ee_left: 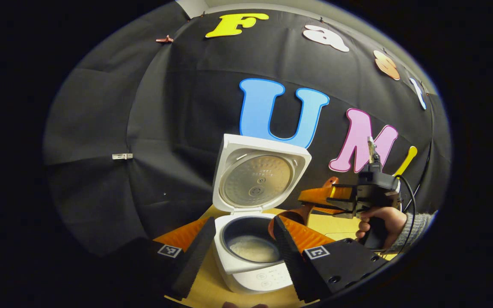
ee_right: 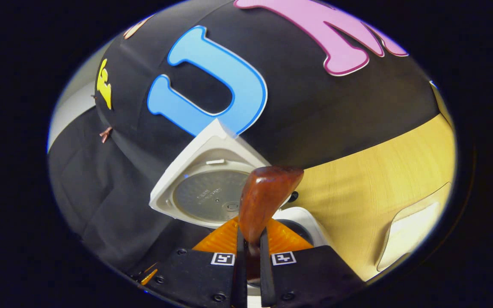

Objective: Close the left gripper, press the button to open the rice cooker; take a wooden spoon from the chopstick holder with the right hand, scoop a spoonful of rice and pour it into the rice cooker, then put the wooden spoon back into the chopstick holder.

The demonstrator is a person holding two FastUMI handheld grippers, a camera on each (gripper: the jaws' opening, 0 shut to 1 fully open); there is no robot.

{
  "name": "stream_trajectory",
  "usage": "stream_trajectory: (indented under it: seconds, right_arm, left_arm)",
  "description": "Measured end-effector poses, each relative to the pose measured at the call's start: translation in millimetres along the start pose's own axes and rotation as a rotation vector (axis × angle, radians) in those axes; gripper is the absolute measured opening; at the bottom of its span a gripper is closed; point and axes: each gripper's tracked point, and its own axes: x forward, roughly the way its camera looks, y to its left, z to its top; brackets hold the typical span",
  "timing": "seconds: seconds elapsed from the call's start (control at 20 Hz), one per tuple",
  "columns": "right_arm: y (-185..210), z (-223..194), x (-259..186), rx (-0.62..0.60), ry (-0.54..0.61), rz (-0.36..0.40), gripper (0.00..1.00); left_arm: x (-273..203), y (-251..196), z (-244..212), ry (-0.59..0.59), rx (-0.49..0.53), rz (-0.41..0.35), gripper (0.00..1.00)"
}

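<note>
Left gripper view: left claw [ee_left: 240, 250] spread wide, fingers either side of the cooker [ee_left: 250, 261] without touching it. Lid [ee_left: 259, 175] up, nearly upright, inner plate facing forward. Dark pot [ee_left: 250, 239] with a pale layer of rice [ee_left: 255, 250] at the bottom. Control panel at the cooker's front, low between the fingers. Farther right, right claw [ee_left: 315, 201] held by a hand [ee_left: 379, 224] in a grey sleeve, carrying the spoon [ee_left: 291, 216], bowl just beside the pot's right rim, above the bench [ee_left: 336, 224].

Right gripper view: right claw [ee_right: 250, 252] clamped on the spoon's [ee_right: 263, 196] handle, both fingers pressing it, bowl pointing forward and up, back of the bowl showing. Behind the spoon, the lid [ee_right: 203, 188] and a slice of the cooker's white body [ee_right: 310, 226]. Right of that, open bench [ee_right: 379, 179] with a pale shape near its edge, too blurred to tell. Contents of the spoon's bowl hidden from both views.
</note>
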Motion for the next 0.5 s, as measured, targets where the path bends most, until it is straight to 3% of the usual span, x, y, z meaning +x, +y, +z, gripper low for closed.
stream_trajectory:
  seconds: [0.25, 0.5]
  right_arm:
    - [-27.0, 57.6, -65.8, 0.081, -0.104, 0.008, 0.16]
    - [-100.8, 114.9, -143.0, 0.071, -0.213, -0.085, 0.16]
  left_arm:
    - [10.7, -24.7, 8.3, -0.005, 0.03, -0.019, 0.88]
    - [29.5, -56.9, 13.7, -0.003, 0.032, -0.051, 0.88]
